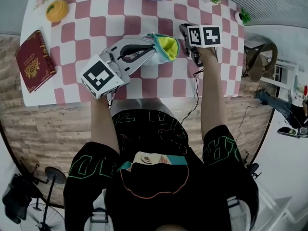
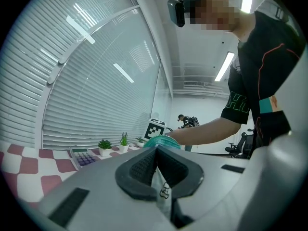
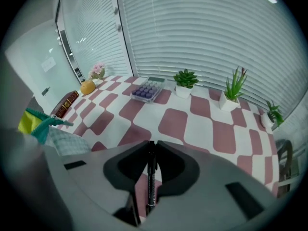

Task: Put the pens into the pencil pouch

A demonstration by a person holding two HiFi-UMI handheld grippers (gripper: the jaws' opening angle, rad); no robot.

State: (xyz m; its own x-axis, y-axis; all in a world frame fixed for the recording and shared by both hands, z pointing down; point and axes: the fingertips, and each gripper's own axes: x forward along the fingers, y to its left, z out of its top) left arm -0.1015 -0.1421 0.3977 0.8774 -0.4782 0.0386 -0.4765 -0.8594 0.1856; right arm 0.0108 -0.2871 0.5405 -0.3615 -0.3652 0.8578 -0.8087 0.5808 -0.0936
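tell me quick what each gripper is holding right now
left gripper: closed on the pencil pouch, pinching its fabric.
right gripper: closed on a black pen.

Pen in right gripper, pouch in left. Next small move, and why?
Probably swing the pen leftward to the mouth of the pouch: the right gripper is shut on the pen, and the left gripper holds the pouch with its yellow-lined opening facing that pen.

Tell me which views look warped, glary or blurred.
Head view: fisheye bows the checkered table edges. Left gripper view: light streaks glare across the blinds. Right gripper view: dark corners, pen sharp, pencil pouch soft.
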